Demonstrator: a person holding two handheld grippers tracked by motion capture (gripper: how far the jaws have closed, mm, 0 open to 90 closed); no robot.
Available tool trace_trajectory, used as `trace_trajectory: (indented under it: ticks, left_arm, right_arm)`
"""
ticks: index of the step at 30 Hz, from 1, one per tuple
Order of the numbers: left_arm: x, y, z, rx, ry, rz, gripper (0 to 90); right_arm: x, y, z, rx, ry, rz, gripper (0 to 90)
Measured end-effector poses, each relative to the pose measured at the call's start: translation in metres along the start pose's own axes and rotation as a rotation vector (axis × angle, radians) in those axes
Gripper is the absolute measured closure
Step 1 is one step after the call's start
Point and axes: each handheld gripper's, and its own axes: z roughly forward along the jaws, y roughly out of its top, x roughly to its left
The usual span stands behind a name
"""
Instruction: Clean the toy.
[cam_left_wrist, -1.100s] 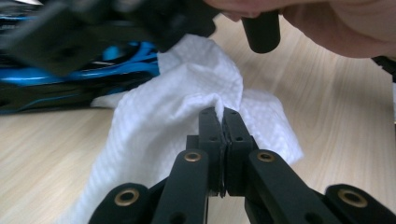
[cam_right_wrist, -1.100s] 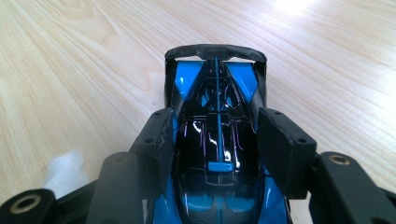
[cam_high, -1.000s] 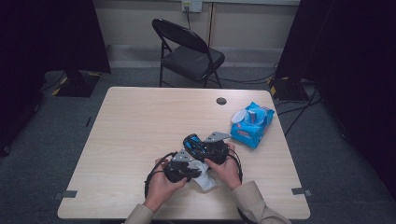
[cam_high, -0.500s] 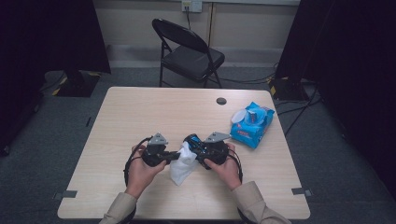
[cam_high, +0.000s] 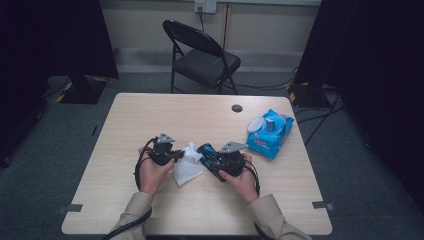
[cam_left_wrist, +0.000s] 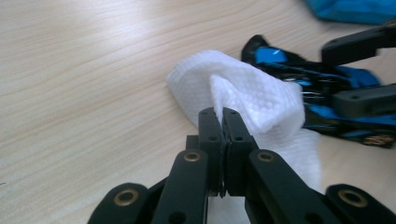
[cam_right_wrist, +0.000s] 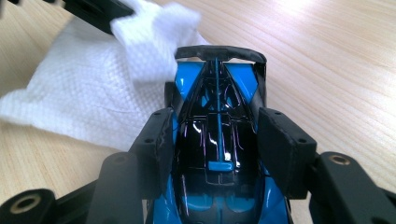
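Left hand-held gripper (cam_high: 176, 156), lower-left of center in high view: jaws fully closed, pinching a fold of white wipe (cam_high: 187, 167) on bench (cam_high: 150, 115). Center-right: right hand-held gripper (cam_high: 209, 152) part-open, clamped across blue/black toy car (cam_right_wrist: 219, 140), touching wipe. Far right: blue wipes pack (cam_high: 270, 132), apart.

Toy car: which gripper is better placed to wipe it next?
Left. The left gripper is shut on the white wipe, beside the blue and black toy car. The right gripper clamps the car's sides, so it looks better suited to holding it steady.
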Motion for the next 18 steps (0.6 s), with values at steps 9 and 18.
trace_trajectory:
  ticks: [9, 18]
  left_arm:
    - [-0.018, -0.004, 0.033, 0.054, 0.005, 0.072, 84.2]
    - [-0.027, -0.004, 0.034, 0.059, -0.026, 0.058, 86.4]
  right_arm:
    - [0.0, -0.001, 0.0, -0.004, 0.001, 0.0, 46.8]
    - [0.0, -0.001, 0.0, -0.007, 0.0, 0.0, 46.8]
